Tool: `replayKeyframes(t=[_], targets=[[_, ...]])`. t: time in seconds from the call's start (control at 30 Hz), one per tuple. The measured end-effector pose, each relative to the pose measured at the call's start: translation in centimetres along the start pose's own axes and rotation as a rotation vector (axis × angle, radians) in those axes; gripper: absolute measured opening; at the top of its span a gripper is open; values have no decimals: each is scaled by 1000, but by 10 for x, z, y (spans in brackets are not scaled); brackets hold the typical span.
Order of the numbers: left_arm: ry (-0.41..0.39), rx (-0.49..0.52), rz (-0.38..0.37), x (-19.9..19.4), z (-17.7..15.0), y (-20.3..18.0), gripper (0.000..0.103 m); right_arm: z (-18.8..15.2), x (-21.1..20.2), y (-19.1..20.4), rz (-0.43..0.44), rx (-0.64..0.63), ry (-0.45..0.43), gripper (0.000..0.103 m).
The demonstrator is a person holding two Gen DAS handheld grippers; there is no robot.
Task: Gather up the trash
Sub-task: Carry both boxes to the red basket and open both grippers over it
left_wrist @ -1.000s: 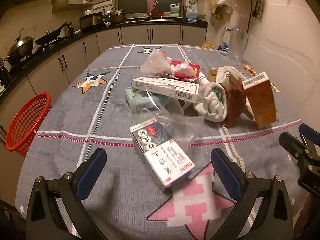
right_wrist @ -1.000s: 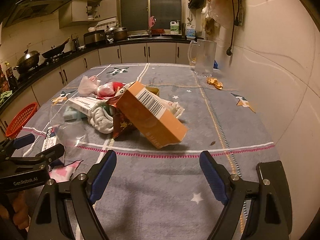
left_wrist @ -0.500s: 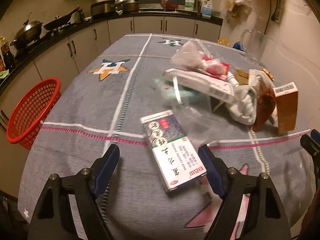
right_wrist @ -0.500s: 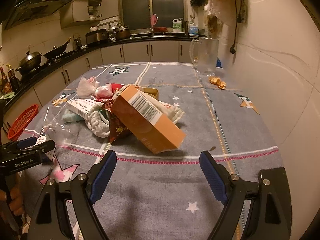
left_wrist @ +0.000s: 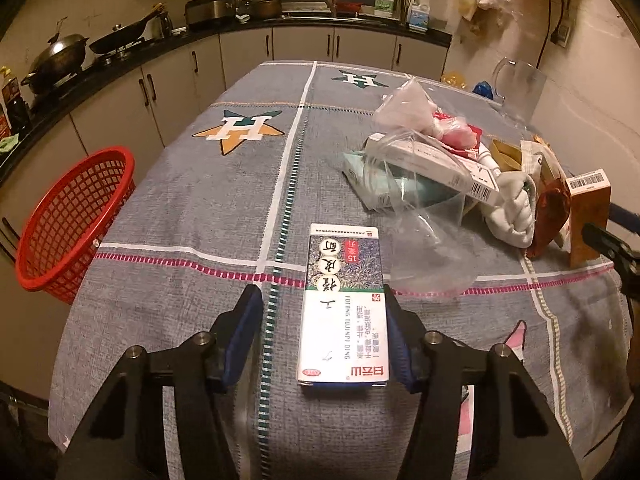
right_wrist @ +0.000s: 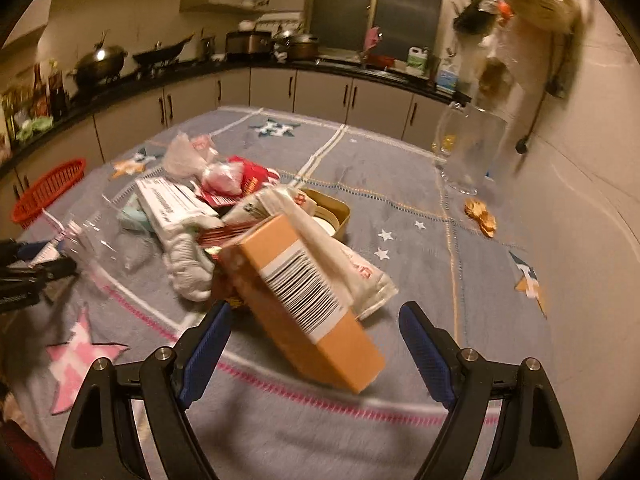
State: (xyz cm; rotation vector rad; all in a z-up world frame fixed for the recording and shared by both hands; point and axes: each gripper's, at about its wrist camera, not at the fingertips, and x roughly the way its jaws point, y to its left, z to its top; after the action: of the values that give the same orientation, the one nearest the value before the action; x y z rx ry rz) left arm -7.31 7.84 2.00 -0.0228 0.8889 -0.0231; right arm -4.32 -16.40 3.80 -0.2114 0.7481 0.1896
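Left wrist view: a white medicine box [left_wrist: 344,312] with a dark floral panel lies flat on the grey tablecloth [left_wrist: 192,216], lengthwise between the blue pads of the left gripper [left_wrist: 322,336]. Its jaws are closing; the right pad is at the box's long edge, the left pad still apart from it with cloth showing between. At 2 o'clock from the box sits the trash heap: a crumpled clear plastic bag [left_wrist: 428,248], a long white carton [left_wrist: 436,164] on a pale green packet, a rolled white cloth [left_wrist: 516,216], a pink-filled bag [left_wrist: 456,134], and an orange box [left_wrist: 588,216] standing on end. At 9 o'clock a red mesh basket [left_wrist: 72,216] hangs beside the table's left edge; what it holds cannot be seen. Open cloth stretches from the box toward the basket and on to 12 o'clock.

Right wrist view, blurred: the right gripper [right_wrist: 314,350] stands wide, its pads clear of the tilted orange box [right_wrist: 304,304] between them. Behind it, an open tin [right_wrist: 334,210] holds something pale. A clear pitcher [right_wrist: 470,152] stands at 1 o'clock near the wall. Bare cloth lies at 3 o'clock.
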Motion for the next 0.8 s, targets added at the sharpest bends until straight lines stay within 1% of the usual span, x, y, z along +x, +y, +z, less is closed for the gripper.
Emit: replayKeyframes(t=[0.07,0.13,0.17,0.2,0.23,0.27,0.3,0.4,0.43,0.47,0.5,0.57,0.67,0.8], targets=[[3,3,-3,1,0,0,57,1,10,-5,10,1,28,88],[7,2,-3,3,0,1,57,1,15,-8,45,12,50,78],[11,0,-5,4,0,2,57,-1,16,-8,73,23,64,64],[13,-2,-9,5,0,3,57,-2,17,-8,82,33,82,54],[13,-4,-9,5,1,3,57,-4,15,-7,80,40,87,48],[13,-6,-8,5,1,3,57,-5,14,-6,88,43,89,35],[12,-5,-7,6,1,3,57,-6,12,-4,110,50,93,27],[10,-2,-6,6,1,4,57,-11,6,-1,169,86,94,24],[8,-4,-7,6,1,4,54,-12,4,1,177,89,93,24],[5,-7,-14,5,1,5,47,-13,1,4,176,93,91,24],[4,-5,-18,4,1,5,34,-14,-2,6,175,101,85,24],[-5,-9,-20,2,1,6,34,-14,-10,9,192,117,70,24],[-26,-6,-27,-4,1,6,34,-13,-26,12,191,136,32,24],[-65,-7,-37,-17,3,5,34,-8,-43,16,238,170,-10,24]])
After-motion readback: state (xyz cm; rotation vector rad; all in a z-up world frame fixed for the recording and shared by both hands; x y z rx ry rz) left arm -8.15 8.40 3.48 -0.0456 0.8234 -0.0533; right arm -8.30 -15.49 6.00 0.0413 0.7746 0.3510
